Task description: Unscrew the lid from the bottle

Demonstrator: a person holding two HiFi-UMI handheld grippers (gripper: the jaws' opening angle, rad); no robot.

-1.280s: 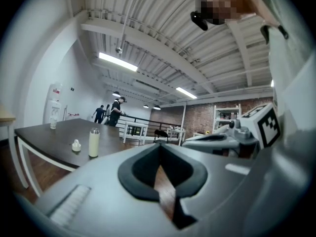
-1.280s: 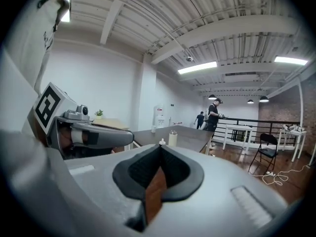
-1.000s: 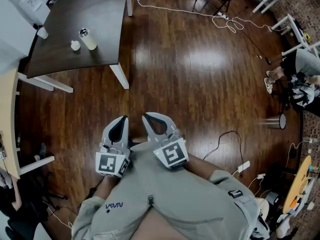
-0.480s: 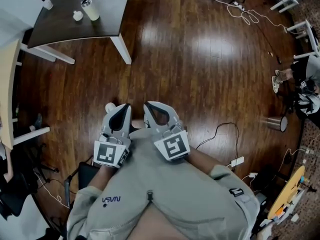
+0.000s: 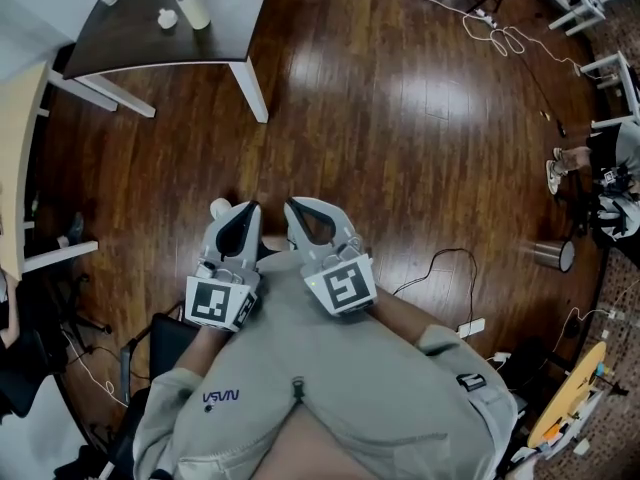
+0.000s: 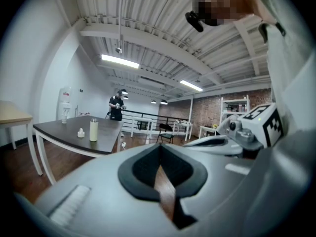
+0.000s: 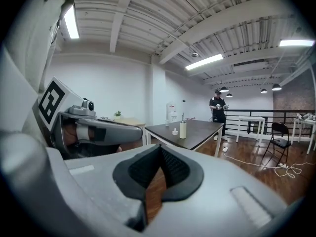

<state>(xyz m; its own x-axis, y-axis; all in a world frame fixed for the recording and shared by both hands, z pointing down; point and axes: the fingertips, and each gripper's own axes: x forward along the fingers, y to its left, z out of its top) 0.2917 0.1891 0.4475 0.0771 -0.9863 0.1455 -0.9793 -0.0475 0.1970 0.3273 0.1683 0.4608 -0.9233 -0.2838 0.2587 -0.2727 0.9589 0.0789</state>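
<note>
The cream bottle [image 5: 193, 6] stands upright on the dark table [image 5: 200, 43] at the far upper left, with a small white lid [image 5: 167, 18] beside it. Both grippers are held close to my body, far from the table. My left gripper [image 5: 245, 211] and right gripper [image 5: 291, 208] are side by side, both shut and empty. In the left gripper view the bottle [image 6: 93, 130] and lid [image 6: 81, 133] show small beyond the shut left gripper [image 6: 160, 159]. The right gripper view has the bottle [image 7: 183, 129] and lid [image 7: 175, 131] past the shut right gripper [image 7: 158, 157].
Dark wood floor lies between me and the table. Cables [image 5: 440, 268] trail across the floor at right, near a metal bin [image 5: 553, 255]. A person [image 7: 217, 108] stands behind the table. A black chair [image 7: 277, 137] and white tables stand further off.
In the head view the table with the bottle has slid toward the upper left edge of the picture. Both grippers keep the same shut pose near my body.
</note>
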